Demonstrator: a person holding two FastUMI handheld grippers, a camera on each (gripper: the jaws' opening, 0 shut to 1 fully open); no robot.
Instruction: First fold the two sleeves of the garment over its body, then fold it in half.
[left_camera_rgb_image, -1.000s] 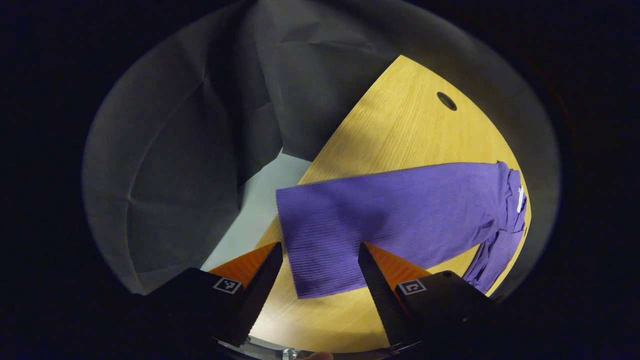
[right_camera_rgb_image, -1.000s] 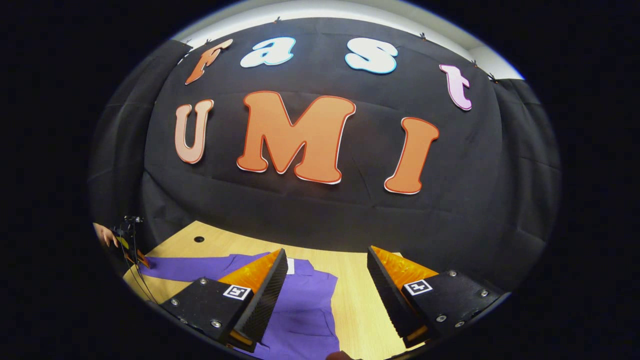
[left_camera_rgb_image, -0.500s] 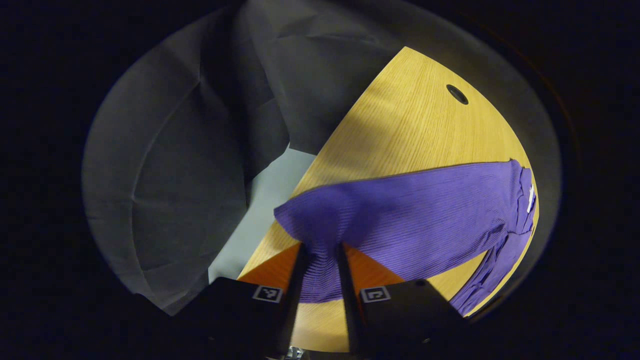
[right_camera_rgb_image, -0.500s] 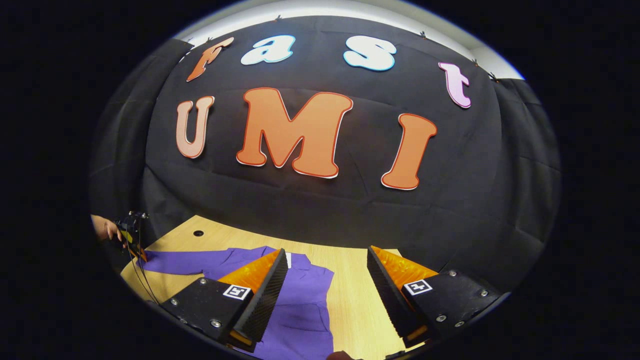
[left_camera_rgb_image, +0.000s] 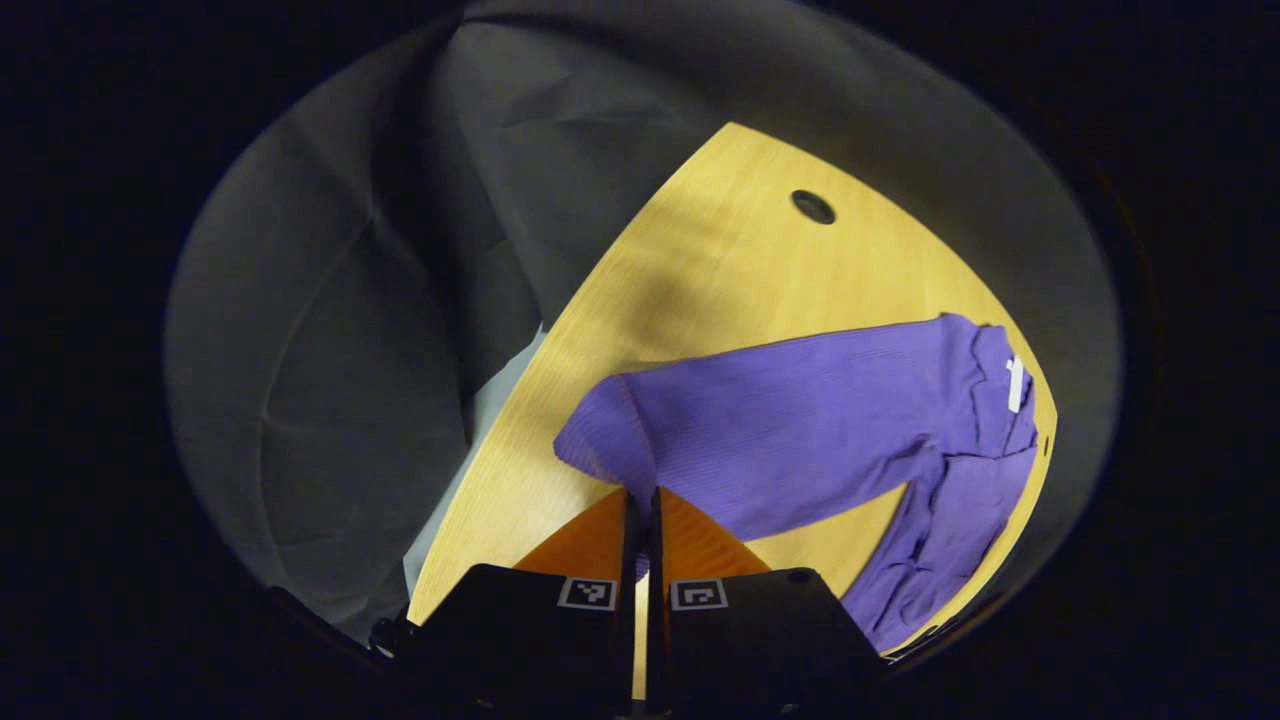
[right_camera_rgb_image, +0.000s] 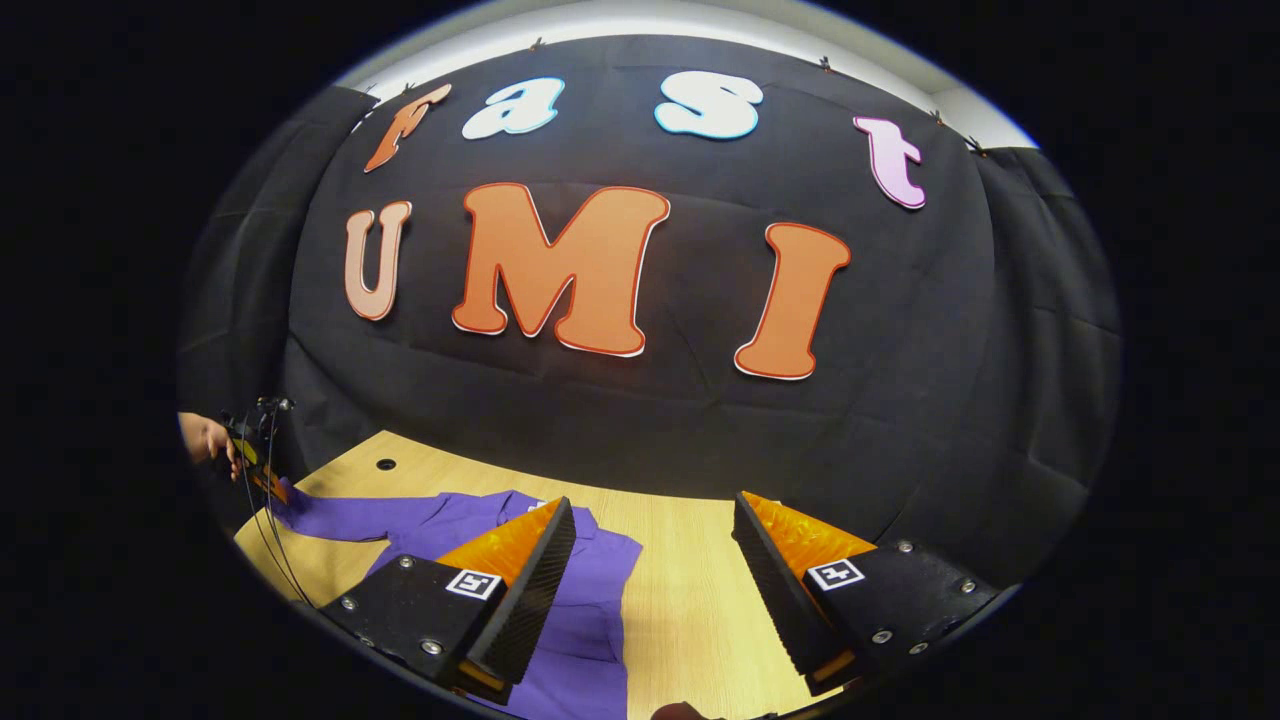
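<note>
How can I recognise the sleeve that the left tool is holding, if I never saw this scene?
Find the wooden table with the purple garment on it. The sleeve stretches across the table, its cuff pinched in the left tool. It is long, ribbed and lifted.

Garment (left_camera_rgb_image: 800, 430) lies on the table (left_camera_rgb_image: 720, 260), its sleeve (left_camera_rgb_image: 640, 450) stretched toward the left gripper (left_camera_rgb_image: 640, 505), whose fingers are closed on the cuff end; the garment body sits at the sleeve's far end, and a cable hole (left_camera_rgb_image: 812, 207) lies in the table beyond it. In the right gripper view, the right gripper (right_camera_rgb_image: 650, 550) hangs spread above the table, garment body (right_camera_rgb_image: 590, 580) under its left finger; left gripper (right_camera_rgb_image: 262, 470) and the hand (right_camera_rgb_image: 205, 440) holding it at far left, at the sleeve end; booth wall (right_camera_rgb_image: 640, 420) behind the table.
</note>
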